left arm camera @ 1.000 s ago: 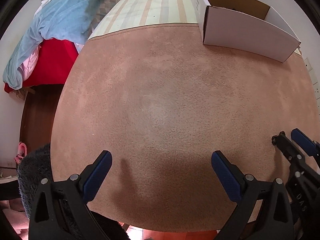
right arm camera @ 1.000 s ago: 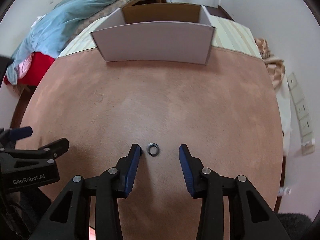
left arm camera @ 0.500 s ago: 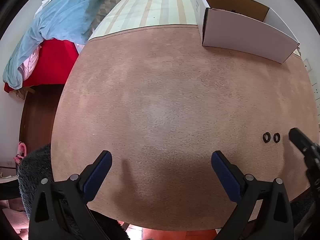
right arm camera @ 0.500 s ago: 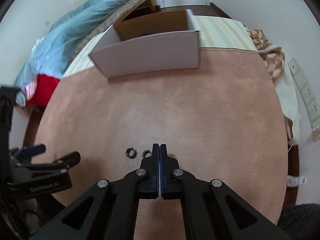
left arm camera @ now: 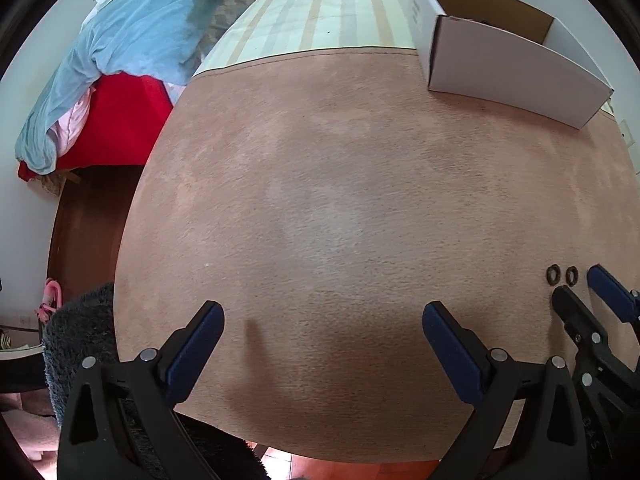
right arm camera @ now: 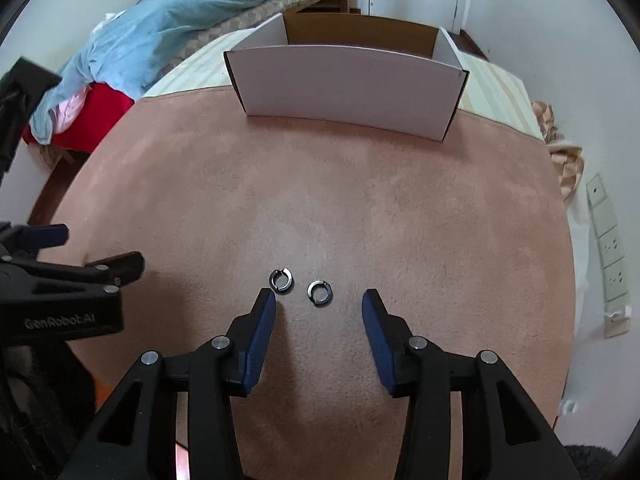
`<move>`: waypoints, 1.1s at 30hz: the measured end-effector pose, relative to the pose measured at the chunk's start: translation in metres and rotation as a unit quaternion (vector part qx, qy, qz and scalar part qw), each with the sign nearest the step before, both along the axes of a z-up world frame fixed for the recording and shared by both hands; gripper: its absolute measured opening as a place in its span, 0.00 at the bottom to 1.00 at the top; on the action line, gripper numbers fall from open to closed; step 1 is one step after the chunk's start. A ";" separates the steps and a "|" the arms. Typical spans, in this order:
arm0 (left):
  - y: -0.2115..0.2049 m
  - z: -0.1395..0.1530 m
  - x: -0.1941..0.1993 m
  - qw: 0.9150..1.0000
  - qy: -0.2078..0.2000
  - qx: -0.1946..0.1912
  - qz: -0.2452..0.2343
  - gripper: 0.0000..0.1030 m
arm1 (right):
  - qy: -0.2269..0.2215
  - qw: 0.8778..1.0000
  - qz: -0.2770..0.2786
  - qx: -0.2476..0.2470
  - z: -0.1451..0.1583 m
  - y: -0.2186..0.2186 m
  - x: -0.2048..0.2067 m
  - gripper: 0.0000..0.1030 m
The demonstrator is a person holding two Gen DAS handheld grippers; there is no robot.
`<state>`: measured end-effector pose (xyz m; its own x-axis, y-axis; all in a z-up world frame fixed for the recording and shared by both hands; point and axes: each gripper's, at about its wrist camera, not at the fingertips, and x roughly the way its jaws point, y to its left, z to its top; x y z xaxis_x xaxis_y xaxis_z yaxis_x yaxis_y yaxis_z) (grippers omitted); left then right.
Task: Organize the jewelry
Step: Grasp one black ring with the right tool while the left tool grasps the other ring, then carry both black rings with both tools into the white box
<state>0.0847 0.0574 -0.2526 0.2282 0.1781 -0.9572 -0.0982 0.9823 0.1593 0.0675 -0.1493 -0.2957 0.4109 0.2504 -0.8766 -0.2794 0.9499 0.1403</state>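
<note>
Two small dark hoop earrings lie side by side on the pink carpeted table: a left one [right arm camera: 281,280] and a right one [right arm camera: 319,292]. They also show in the left wrist view [left arm camera: 554,275] at the far right. My right gripper [right arm camera: 319,304] is open, low over the table, its fingertips just short of the earrings, with the right earring between them. It appears in the left wrist view [left arm camera: 584,292]. My left gripper [left arm camera: 320,316] is open and empty over bare carpet, well left of the earrings; it shows in the right wrist view [right arm camera: 96,250].
A white cardboard box [right arm camera: 348,84] with an open top stands at the far edge of the table; it shows too in the left wrist view [left arm camera: 508,72]. A bed with a blue blanket [left arm camera: 132,52] lies beyond at left. Wall sockets [right arm camera: 608,248] are at right.
My right gripper was shut half a second ago beside the earrings; it has opened and swung to face them straight on. The left gripper has stayed put.
</note>
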 end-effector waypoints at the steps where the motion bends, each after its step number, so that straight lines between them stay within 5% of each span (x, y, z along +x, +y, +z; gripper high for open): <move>1: 0.001 0.000 0.000 1.000 0.000 0.001 0.001 0.99 | -0.007 1.000 0.000 -0.007 0.000 0.002 0.000 0.37; 2: 0.001 0.000 -0.001 1.000 0.000 0.001 0.001 0.99 | -0.013 1.000 0.001 -0.011 0.000 0.002 0.000 0.23; 4: 0.002 0.000 0.000 1.000 -0.001 0.002 0.002 0.99 | -0.022 1.000 0.002 -0.018 0.000 0.002 0.000 0.12; 11: -0.009 0.003 0.002 1.000 -0.008 0.000 -0.011 0.99 | -0.008 0.998 -0.053 0.024 0.001 -0.034 0.003 0.12; 23: -0.081 -0.007 0.014 0.993 -0.019 -0.084 -0.082 0.97 | 0.016 0.986 -0.161 0.042 -0.003 -0.106 0.012 0.12; 25: -0.089 -0.008 0.014 0.992 -0.024 -0.082 -0.093 0.78 | 0.016 0.985 -0.168 0.043 -0.002 -0.112 0.012 0.12; 29: -0.100 -0.008 0.014 0.990 -0.039 -0.083 -0.109 0.60 | 0.014 0.983 -0.178 0.041 0.000 -0.118 0.012 0.12; 33: -0.106 -0.003 0.016 0.987 -0.052 -0.084 -0.125 0.22 | 0.015 0.982 -0.184 0.042 0.000 -0.121 0.013 0.12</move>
